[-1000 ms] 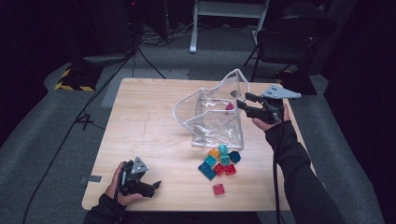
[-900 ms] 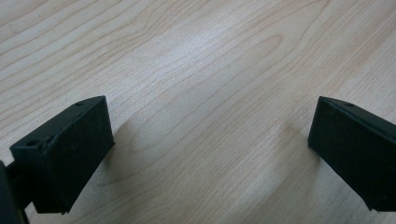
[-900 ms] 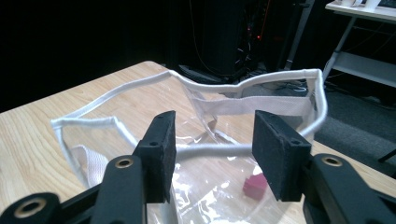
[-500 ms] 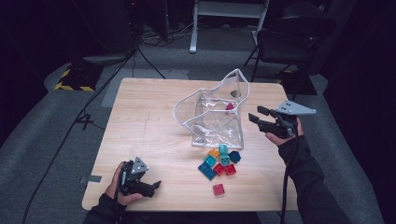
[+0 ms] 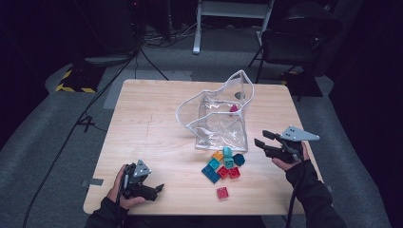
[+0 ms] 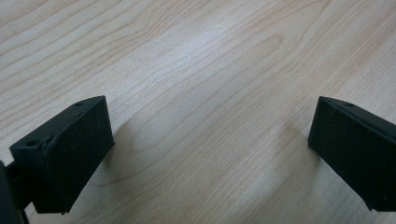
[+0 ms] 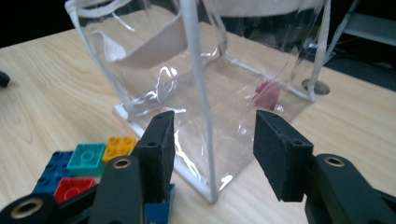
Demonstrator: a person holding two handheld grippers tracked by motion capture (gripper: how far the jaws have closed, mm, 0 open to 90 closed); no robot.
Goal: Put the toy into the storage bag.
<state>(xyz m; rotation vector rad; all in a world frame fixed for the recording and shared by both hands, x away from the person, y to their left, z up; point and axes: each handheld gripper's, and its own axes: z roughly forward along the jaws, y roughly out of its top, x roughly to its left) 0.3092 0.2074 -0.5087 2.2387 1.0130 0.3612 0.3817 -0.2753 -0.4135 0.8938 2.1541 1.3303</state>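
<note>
A clear plastic bag with white piping point(image 5: 219, 118) stands open on the pale wooden table point(image 5: 142, 123); one pink brick point(image 5: 234, 109) lies inside it. The cluster of coloured plastic bricks point(image 5: 223, 164) and a lone red brick point(image 5: 222, 192) remain outside, just before the bag, so most packing appears undone. The right gripper point(image 5: 262, 138), jaws apart and empty, hovers beside the bag. The left gripper point(image 5: 158, 188) rests open on the table. The pink brick's shape is blurred behind the plastic.

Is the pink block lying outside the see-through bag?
No, the pink block sits inside the clear bag, behind its wall in the right gripper view.
</note>
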